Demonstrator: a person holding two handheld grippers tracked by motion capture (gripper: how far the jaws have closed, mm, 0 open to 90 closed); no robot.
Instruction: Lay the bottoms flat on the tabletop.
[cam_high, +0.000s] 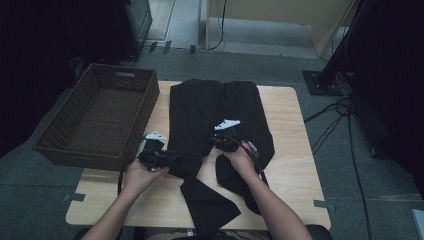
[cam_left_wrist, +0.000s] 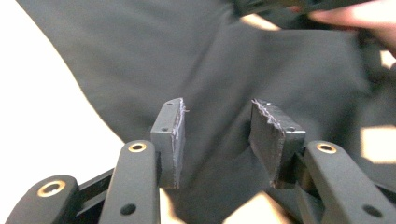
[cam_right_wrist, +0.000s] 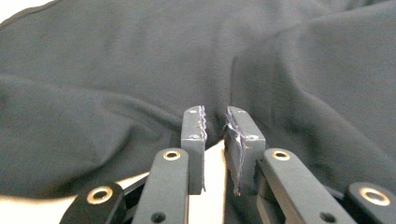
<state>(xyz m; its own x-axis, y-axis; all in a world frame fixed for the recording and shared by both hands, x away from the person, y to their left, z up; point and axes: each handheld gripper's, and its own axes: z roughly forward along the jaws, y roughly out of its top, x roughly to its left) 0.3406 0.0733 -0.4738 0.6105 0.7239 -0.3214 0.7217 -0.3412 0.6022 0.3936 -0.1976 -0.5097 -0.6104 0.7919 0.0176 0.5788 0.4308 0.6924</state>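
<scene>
A black garment (cam_high: 215, 117) was spread over the centre of a wooden table (cam_high: 295, 165), a wicker basket (cam_high: 100, 115) standing at the upper left of the high view. The left gripper (cam_high: 167, 159) was held at the garment's left edge, jaws parted, cloth (cam_left_wrist: 261, 70) lying beyond and beneath them, ungripped. The right gripper (cam_high: 225, 142) was set at mid-frame over the fabric, jaws narrowed to a slit on a fold (cam_right_wrist: 215, 133).

garment (cam_high: 215, 107): matt black cloth | basket (cam_high: 100, 117): woven wicker | table (cam_high: 287, 150): smooth wood
</scene>
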